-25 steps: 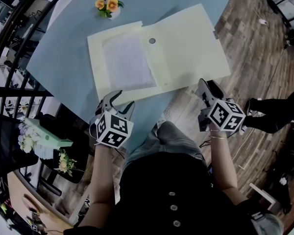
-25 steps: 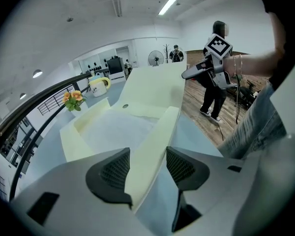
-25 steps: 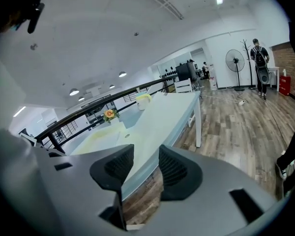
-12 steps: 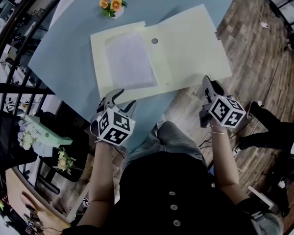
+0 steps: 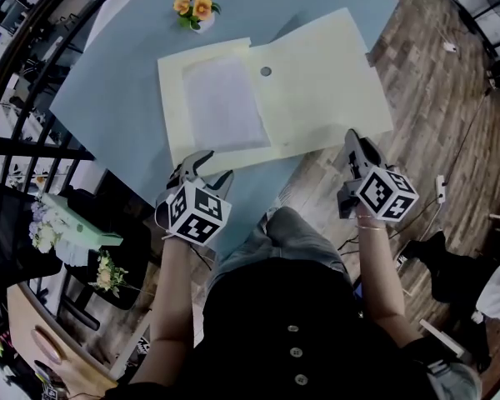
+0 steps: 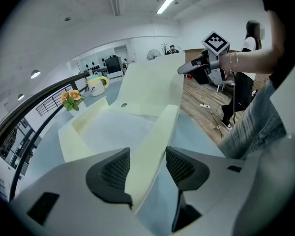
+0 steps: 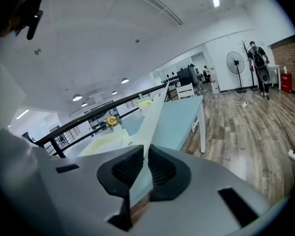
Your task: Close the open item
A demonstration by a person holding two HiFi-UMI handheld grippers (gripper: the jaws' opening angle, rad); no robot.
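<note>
- The right gripper (image 7: 143, 168) has its jaws nearly together. They have just been closing, and they now pinch the thin edge of the folder (image 7: 155, 113).
- In the head view the right gripper (image 5: 355, 142) meets the folder (image 5: 317, 90) at the near right corner, which overhangs the table (image 5: 117, 98).
- The left gripper (image 6: 147, 167) has its jaws apart. A narrow flap (image 6: 155, 146) of the folder runs up between them, with a clear gap on the right pad's side.
- The left gripper (image 5: 207, 167) sits at the folder's near edge, under its left half.
- The folder lies open across the middle of the table, cream inside.
- A white sheet (image 5: 225, 98) sits in its left half, and a small round snap (image 5: 266, 72) is near the fold.
- From the left gripper view the right leaf (image 6: 155, 80) tilts up off the table.
- Beyond the folder, a small pot of orange flowers (image 5: 196, 8) stands apart from it.
- A mug (image 6: 96, 84) stands at the far edge.
- Wooden floor (image 5: 437, 82) lies to the right of the table.
</note>
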